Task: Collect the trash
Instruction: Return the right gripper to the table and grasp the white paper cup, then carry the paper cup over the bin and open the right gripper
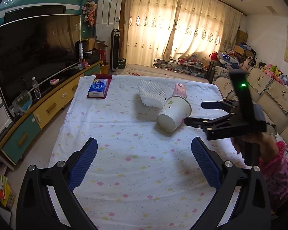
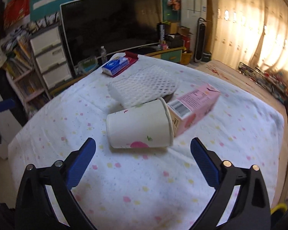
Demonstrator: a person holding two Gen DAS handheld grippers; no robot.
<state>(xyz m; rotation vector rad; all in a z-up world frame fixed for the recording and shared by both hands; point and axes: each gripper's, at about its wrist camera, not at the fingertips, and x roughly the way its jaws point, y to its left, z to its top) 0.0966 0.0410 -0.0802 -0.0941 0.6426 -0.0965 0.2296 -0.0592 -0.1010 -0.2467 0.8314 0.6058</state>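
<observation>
jaws: left gripper (image 1: 144, 153) spread, empty; right gripper (image 2: 143, 153) spread, empty | paper cup (image 2: 140, 124) on its side, touching pink carton (image 2: 194, 105); foam fruit net (image 2: 144, 88) just behind

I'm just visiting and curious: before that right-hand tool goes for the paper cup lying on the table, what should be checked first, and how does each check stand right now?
1. Right tool open, nothing held: ok.
2. Left tool open, nothing held: ok.
3. Paper cup in view, on its side ahead of the right tool: ok.
4. Cup free of neighbours: not ok; its rim meets the pink carton, foam netting close behind.
5. Cup empty: cannot tell.
6. Trash bin in sight: not ok.
</observation>
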